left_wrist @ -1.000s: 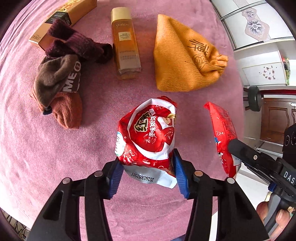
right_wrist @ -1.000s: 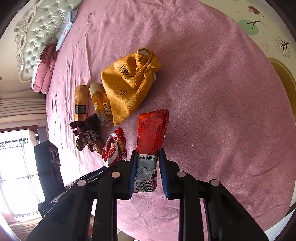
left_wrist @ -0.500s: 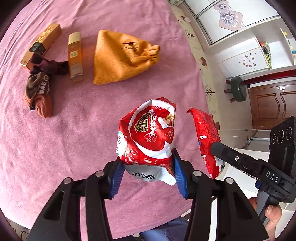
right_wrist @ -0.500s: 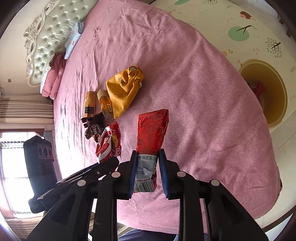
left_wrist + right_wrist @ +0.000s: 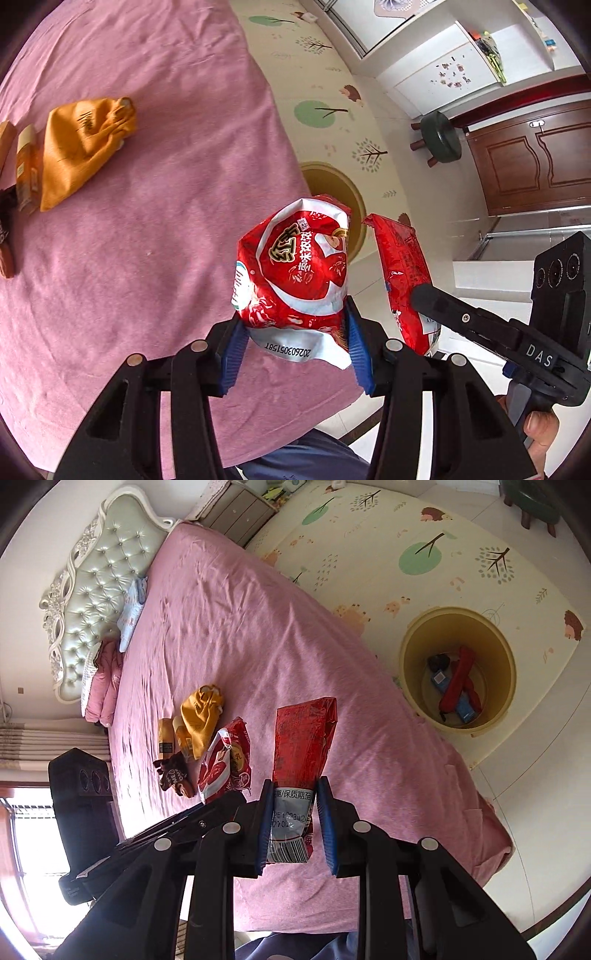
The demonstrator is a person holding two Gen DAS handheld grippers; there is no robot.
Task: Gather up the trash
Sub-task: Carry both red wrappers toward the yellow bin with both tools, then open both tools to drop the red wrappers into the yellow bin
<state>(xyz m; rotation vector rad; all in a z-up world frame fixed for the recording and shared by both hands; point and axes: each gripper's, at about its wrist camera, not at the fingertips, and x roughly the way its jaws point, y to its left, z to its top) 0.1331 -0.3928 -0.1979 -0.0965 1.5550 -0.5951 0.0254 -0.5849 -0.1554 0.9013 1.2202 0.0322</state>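
Observation:
My left gripper (image 5: 293, 350) is shut on a crumpled red-and-white snack bag (image 5: 295, 273), held above the pink bed's edge. My right gripper (image 5: 293, 830) is shut on a flat red wrapper (image 5: 301, 738), also lifted over the bed. The wrapper shows in the left wrist view (image 5: 402, 280) just right of the snack bag, and the snack bag shows in the right wrist view (image 5: 225, 764). A yellow bin (image 5: 410, 642) stands on the floor beside the bed, with red and blue trash inside; its rim peeks out behind the snack bag in the left wrist view (image 5: 325, 181).
On the pink bed (image 5: 147, 240) lie an orange cloth pouch (image 5: 81, 147), an amber bottle (image 5: 26, 170), a gold box (image 5: 165, 738) and dark socks (image 5: 173, 775). A headboard (image 5: 96, 602) and pillows sit at the far end. A green stool (image 5: 439, 138) stands on the play mat.
Both grippers have lifted away from the bed and swung toward its edge with their wrappers. The bed items have shrunk to the left, and the yellow bin has come into view.

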